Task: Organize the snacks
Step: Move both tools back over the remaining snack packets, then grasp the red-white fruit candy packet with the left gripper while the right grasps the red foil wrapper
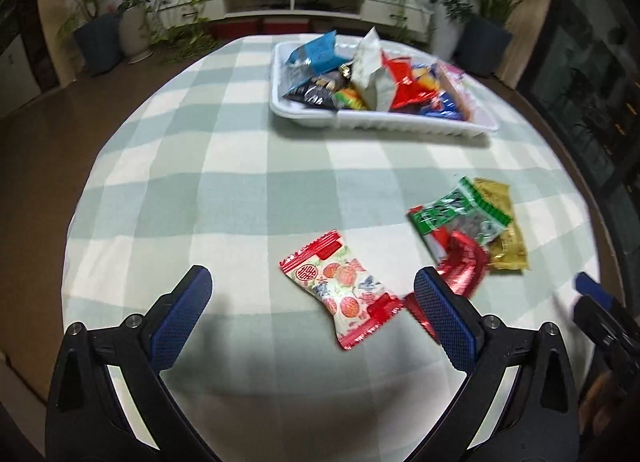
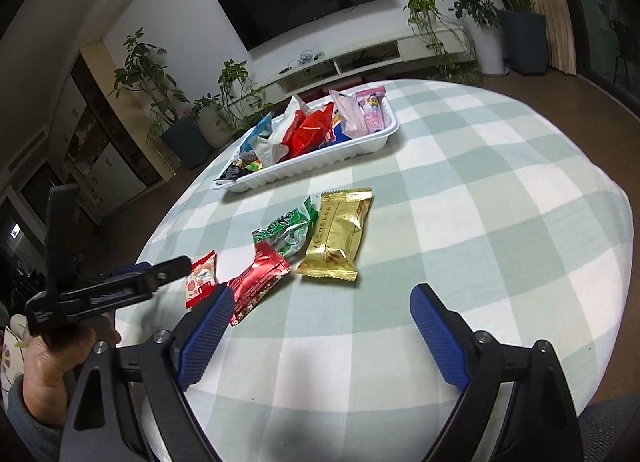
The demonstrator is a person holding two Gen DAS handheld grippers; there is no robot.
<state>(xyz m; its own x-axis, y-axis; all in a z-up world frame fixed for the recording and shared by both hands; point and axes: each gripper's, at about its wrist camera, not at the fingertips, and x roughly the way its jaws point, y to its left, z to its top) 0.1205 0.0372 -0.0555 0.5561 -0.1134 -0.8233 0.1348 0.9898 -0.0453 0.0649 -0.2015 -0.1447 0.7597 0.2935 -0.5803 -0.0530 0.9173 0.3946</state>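
Left wrist view: left gripper (image 1: pixel 312 302) jaws spread wide, nothing gripped, blue pads hanging above the checked tablecloth (image 1: pixel 240 190). The white-and-red fruit-print packet (image 1: pixel 343 296) lies flat on the cloth between the two fingers, nearer the right-hand finger, touching neither pad. Red foil packet (image 1: pixel 460 268) sits just beyond that right-hand fingertip, partly hidden by it. Green packet (image 1: pixel 460 214) overlaps the red one, gold packet (image 1: pixel 502 230) under and beside the green. White tray (image 1: pixel 380 122) stands well beyond, at the far side of the table, heaped with mixed snack packets. Tip of the other gripper pokes in at the right edge. Right wrist view: right gripper (image 2: pixel 322 302) jaws also wide apart and empty, only bare cloth between the pads. Red foil packet (image 2: pixel 258 282) lies just beyond the left-hand fingertip, its end touching or tucked behind it, cannot tell which. Gold packet (image 2: pixel 340 234) lies ahead of the gap, well clear of both pads; green packet (image 2: pixel 286 232) beside it. Fruit-print packet (image 2: pixel 201 280) is left of the jaws, partly behind the left gripper held in a hand (image 2: pixel 52 358). Tray (image 2: pixel 320 162) further back.
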